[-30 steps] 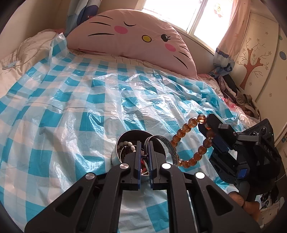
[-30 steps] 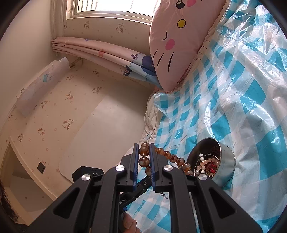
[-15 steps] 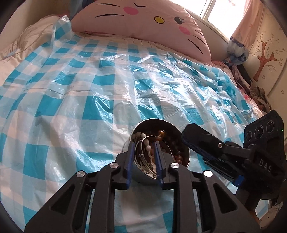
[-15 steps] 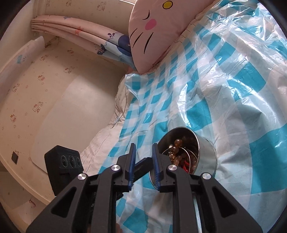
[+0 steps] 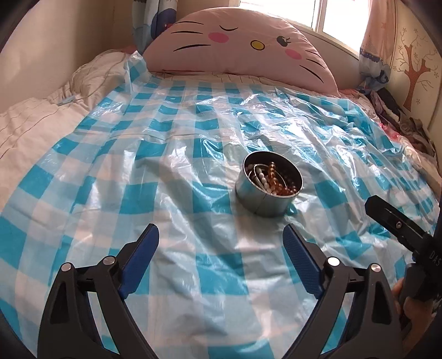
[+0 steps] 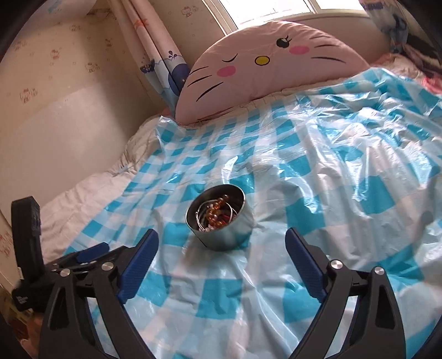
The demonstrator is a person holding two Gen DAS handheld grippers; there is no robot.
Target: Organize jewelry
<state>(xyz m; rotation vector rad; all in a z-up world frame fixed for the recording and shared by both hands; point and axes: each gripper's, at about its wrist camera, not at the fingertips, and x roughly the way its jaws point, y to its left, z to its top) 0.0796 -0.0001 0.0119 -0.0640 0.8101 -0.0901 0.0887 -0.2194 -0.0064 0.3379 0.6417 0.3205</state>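
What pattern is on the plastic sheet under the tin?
Blue and white checks on the plastic sheet, clearest from the left wrist view.

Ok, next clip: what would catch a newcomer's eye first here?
Probably the round silver metal tin heaped with amber and white beaded bracelets, alone in the middle of the crinkled blue-and-white checked plastic sheet. Behind it, the big pink cat-face pillow fills the head of the bed. Both tools, left and right, gape open and empty.

Cat-face pillow (image 5: pixel 243 52), checked plastic sheet (image 5: pixel 171 154)

Bright window (image 5: pixel 331 13) backlight, plastic glare, fisheye edges
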